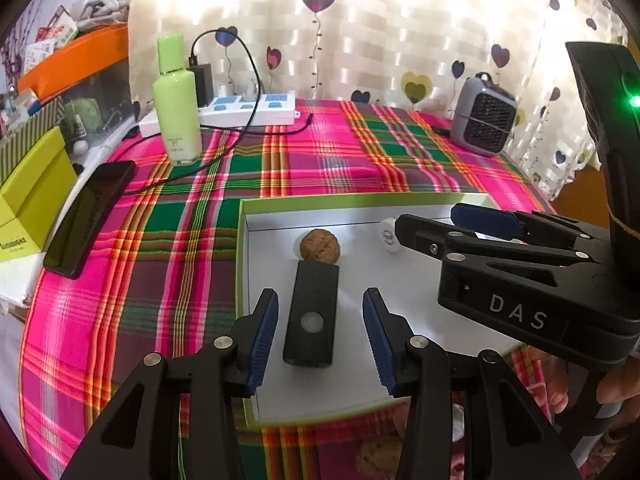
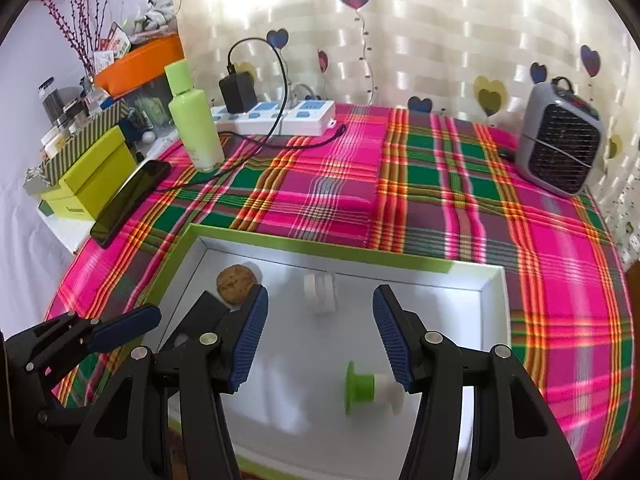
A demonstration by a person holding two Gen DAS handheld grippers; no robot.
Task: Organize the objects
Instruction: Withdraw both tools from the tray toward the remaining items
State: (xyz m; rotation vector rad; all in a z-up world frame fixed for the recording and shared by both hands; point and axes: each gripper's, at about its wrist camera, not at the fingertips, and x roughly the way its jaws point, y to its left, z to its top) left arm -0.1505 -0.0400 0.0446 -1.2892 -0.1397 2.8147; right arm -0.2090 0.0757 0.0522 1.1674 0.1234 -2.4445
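Left wrist view: the left gripper [image 1: 320, 336] is released, jaws apart either side of a black rectangular device [image 1: 312, 312] lying in the green-rimmed tray [image 1: 242, 264], a walnut [image 1: 320, 245] touching its far end.

Right wrist view: the right gripper [image 2: 320, 336] is released above the tray [image 2: 188, 248]; a green-and-white spool [image 2: 372, 394], blurred, lies in the tray near its right pad; the walnut [image 2: 236, 282] sits at the tray's far-left corner.

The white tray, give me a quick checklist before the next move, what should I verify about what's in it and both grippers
1. Left gripper clear of the black device: ok, pads apart from it.
2. Right gripper empty: ok, jaws open.
3. Walnut inside the white tray: ok.
4. Green-and-white piece at rest: cannot tell, blurred.
5. White round object in the tray: ok.
6. Grippers apart from each other: ok.
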